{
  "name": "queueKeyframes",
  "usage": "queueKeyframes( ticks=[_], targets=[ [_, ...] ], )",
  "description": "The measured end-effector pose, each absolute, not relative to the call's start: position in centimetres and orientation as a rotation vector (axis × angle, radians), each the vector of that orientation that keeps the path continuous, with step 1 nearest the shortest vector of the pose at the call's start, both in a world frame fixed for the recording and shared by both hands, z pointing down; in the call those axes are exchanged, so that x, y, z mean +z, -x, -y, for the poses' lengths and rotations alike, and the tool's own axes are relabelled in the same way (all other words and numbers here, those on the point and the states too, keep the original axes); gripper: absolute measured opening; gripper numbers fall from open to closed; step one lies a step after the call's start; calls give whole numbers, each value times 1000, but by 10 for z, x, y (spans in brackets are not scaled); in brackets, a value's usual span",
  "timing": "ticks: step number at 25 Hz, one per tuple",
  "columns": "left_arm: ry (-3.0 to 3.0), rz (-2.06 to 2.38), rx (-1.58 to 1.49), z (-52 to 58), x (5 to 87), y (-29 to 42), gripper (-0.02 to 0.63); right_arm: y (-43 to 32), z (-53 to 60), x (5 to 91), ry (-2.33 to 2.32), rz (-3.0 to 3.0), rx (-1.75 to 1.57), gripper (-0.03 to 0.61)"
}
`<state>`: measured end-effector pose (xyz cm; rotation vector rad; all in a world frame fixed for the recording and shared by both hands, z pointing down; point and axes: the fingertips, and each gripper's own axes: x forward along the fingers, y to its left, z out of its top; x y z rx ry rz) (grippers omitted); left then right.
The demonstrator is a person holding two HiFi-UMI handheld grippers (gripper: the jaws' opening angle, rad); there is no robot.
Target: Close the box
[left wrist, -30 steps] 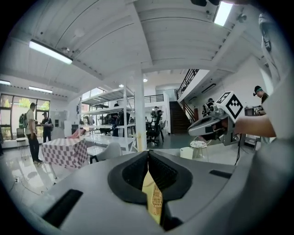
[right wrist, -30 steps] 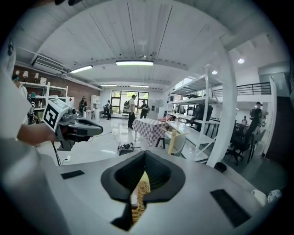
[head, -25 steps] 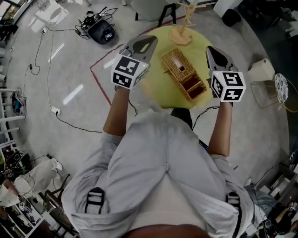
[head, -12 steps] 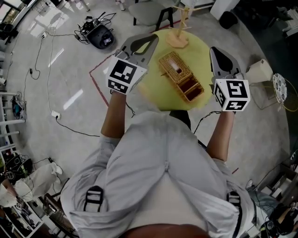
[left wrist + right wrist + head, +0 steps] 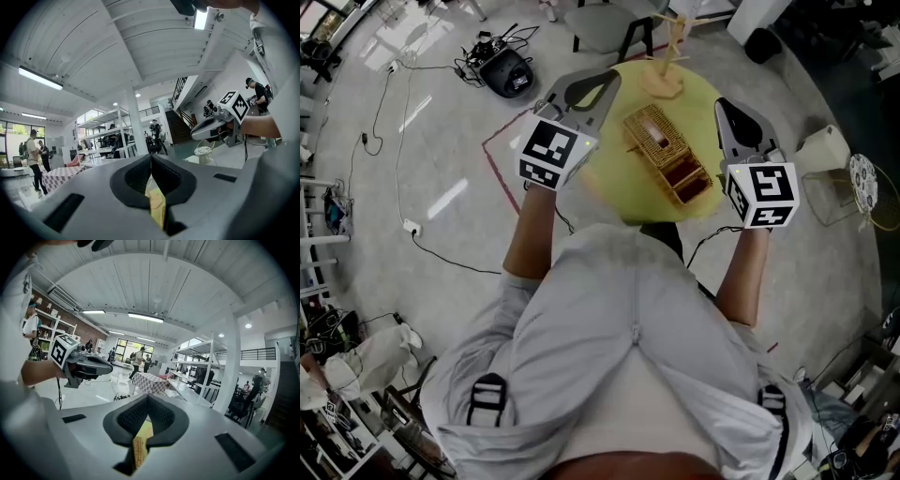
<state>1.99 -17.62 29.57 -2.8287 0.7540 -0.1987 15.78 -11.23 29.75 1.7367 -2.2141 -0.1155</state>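
An open wicker box [image 5: 667, 155] lies on the round yellow table [image 5: 609, 178], its lid folded back toward the far side and its dark red inside showing. My left gripper [image 5: 602, 84] hovers shut above the table's left edge, clear of the box. At the table's right edge my right gripper [image 5: 724, 105] is shut too, holding nothing. Both point level across the room. In the left gripper view the left gripper [image 5: 151, 157] has closed jaws, with wicker box [image 5: 158, 208] glimpsed below. The right gripper view shows the right gripper [image 5: 147, 397] the same, above the wicker box [image 5: 137, 452].
A wooden stand [image 5: 666, 61] rises at the table's far edge. On the floor lie a black device with cables [image 5: 506, 67] and a red tape line [image 5: 499, 164]. A pale container [image 5: 825, 145] sits at the right. People and shelving [image 5: 201, 371] stand far off.
Both grippers have risen a little and rolled slightly; the room's floor and furniture sit lower in both gripper views. Jaws stay shut. The box has not moved.
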Motion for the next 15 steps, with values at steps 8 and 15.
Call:
queueKeyframes(
  ticks=[8, 15],
  targets=[
    [2833, -775, -241, 174, 307, -12, 30, -151, 111, 305, -1727, 2203, -106, 23],
    [2841, -764, -254, 174, 314, -18, 29, -154, 112, 311, -1731, 2196, -92, 23]
  ],
)
